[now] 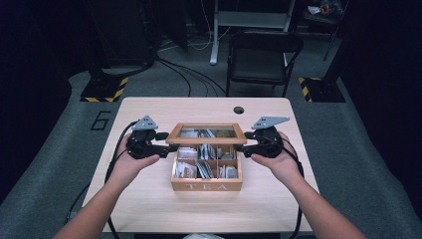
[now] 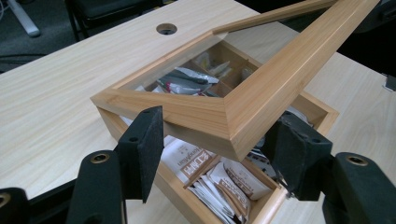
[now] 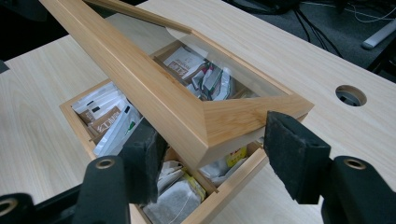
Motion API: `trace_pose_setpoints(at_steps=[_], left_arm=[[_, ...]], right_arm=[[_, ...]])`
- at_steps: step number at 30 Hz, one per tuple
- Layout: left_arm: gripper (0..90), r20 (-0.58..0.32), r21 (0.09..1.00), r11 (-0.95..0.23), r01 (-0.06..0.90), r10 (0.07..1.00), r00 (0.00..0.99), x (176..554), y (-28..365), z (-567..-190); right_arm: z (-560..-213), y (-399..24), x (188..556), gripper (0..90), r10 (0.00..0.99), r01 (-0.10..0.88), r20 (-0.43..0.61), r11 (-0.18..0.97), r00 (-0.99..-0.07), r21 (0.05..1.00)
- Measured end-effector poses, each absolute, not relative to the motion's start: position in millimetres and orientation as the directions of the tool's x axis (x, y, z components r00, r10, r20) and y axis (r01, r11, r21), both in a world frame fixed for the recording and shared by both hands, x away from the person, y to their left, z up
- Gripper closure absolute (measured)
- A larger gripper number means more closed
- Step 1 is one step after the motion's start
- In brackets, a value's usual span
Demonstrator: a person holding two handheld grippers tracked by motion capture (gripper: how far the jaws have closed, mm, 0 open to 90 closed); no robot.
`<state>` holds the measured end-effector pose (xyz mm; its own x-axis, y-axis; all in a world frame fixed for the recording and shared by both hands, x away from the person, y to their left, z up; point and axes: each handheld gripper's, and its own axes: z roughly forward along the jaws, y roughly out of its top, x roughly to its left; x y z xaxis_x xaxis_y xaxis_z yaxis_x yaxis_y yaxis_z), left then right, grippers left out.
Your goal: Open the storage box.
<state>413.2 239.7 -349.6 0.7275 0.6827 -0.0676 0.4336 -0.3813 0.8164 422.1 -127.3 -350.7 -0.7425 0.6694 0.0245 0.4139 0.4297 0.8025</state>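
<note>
A wooden box [image 1: 206,186] marked TEA stands mid-table, its compartments full of tea bags [image 1: 204,167]. Its glass-paned lid [image 1: 206,141] is tilted up at the front, hinged at the far side. My left gripper [image 1: 171,148] is at the lid's front left corner and my right gripper [image 1: 240,148] at its front right corner. In the left gripper view the lid's [image 2: 280,70] corner is wedged between the pads of the gripper [image 2: 215,137], above the tea bags [image 2: 224,186]. The right gripper [image 3: 212,135] likewise pinches the lid's [image 3: 140,79] other corner over the box's rim [image 3: 74,121].
The light wooden table [image 1: 149,199] has a round cable hole [image 1: 239,110] behind the box. A black folding chair [image 1: 261,55] stands beyond the far edge. Cables trail from both grippers off the table's near side. Bare tabletop lies on either side of the box.
</note>
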Motion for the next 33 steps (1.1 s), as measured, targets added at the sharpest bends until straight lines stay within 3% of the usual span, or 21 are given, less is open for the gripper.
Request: trace_pose_setpoints(at_steps=[7,16,29,33], left_arm=[[41.8,-0.076,0.833,-0.354,0.426,0.688,0.721,419.9,241.6,-346.8],[44.3,-0.051,0.860,-0.338,0.382,0.689,0.723,427.2,244.3,-346.5],[44.3,-0.036,0.847,-0.346,0.402,0.719,0.694,446.4,241.3,-365.8],[49.8,-0.032,0.854,-0.332,0.399,0.733,0.679,450.9,241.2,-369.2]], right_arm=[[-344.7,-125.7,428.6,40.0,0.661,0.367,-0.018,0.438,-0.750,0.821],[-338.1,-129.1,439.2,43.5,0.664,0.387,0.019,0.411,-0.747,0.825],[-335.0,-130.8,447.0,44.5,0.667,0.395,0.042,0.388,-0.744,0.833],[-334.0,-130.6,447.6,44.6,0.668,0.402,0.045,0.391,-0.743,0.828]])
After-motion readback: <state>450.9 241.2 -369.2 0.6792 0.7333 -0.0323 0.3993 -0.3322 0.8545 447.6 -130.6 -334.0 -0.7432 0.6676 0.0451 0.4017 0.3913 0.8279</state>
